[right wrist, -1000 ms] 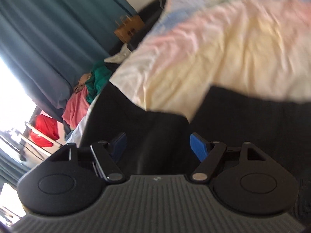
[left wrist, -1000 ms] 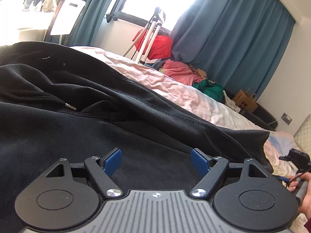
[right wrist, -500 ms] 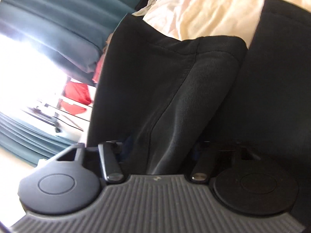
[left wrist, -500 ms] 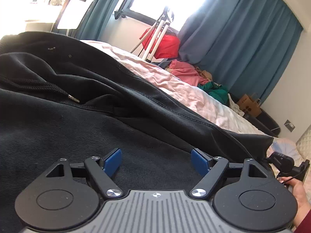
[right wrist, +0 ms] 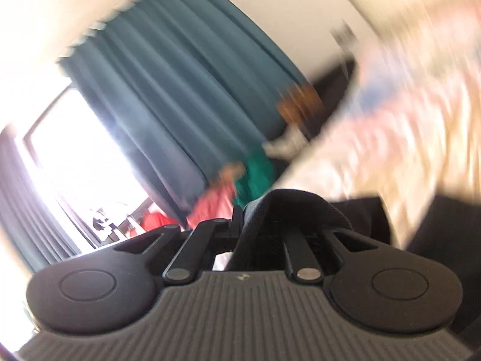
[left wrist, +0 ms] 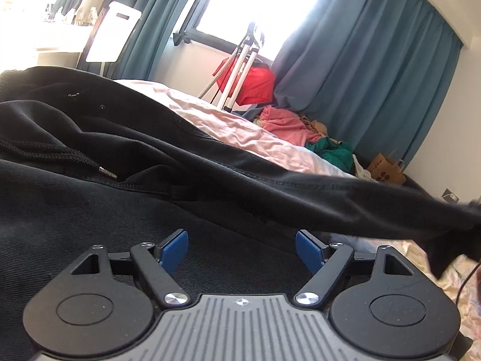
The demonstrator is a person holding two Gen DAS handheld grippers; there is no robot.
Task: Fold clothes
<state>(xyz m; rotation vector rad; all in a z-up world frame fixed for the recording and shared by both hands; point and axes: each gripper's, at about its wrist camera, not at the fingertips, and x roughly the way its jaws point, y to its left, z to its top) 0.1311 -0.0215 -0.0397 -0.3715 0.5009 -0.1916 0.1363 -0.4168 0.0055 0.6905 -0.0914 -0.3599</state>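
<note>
A black hoodie (left wrist: 90, 198) lies spread on the bed, its drawstring (left wrist: 60, 156) at the left. My left gripper (left wrist: 242, 248) is open, its blue pads low over the hoodie's body, holding nothing. One black sleeve (left wrist: 330, 198) stretches to the right, lifted off the bed. My right gripper (right wrist: 279, 219) is shut on the sleeve's end (right wrist: 288, 207), which bunches up between the fingers. The right wrist view is blurred by motion.
The bed has a pink and cream sheet (left wrist: 240, 129). Beyond it lie a pile of pink and green clothes (left wrist: 300, 129), a tripod (left wrist: 240, 69), a red bag (left wrist: 255, 84), a paper bag (left wrist: 386, 173) and teal curtains (left wrist: 360, 75).
My right gripper closed on the sleeve's end and lifted it, swinging upward fast. The sleeve now hangs stretched above the bed. My left gripper barely moved.
</note>
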